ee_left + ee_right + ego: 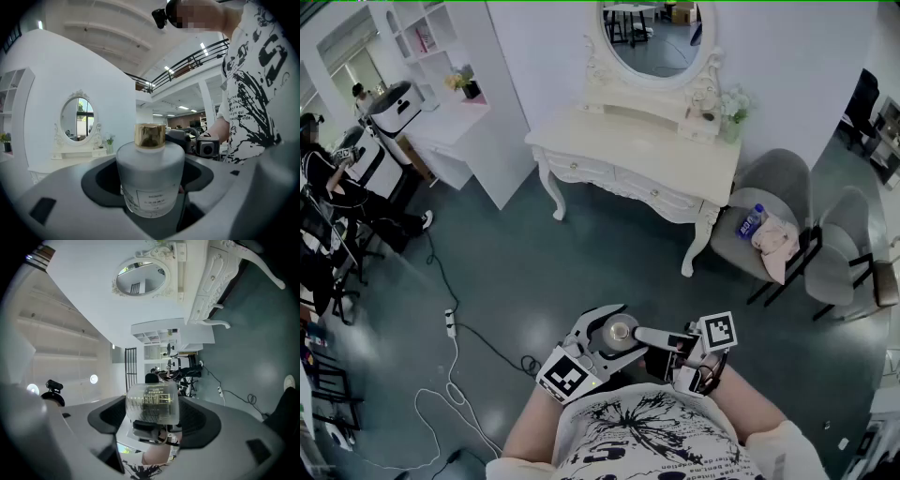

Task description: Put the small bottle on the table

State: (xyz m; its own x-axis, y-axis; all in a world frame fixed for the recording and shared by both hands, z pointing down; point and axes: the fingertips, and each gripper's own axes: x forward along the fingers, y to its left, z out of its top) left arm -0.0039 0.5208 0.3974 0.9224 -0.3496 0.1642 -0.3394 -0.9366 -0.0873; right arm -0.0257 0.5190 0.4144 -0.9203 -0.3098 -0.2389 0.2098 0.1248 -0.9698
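Closest in, below the person's printed shirt (647,436), both grippers meet at chest height. The white dressing table (628,155) stands well apart across the floor. The left gripper (598,330) is clamped wide on the small bottle (150,178). The right gripper (661,342) has its jaws spread around it too, though whether they press I cannot tell. The bottle looks like frosted glass: stiff, weighty for its size, slick and breakable, best held round the broad body. It stands upright, long axis vertical, gold cap (150,135) up.
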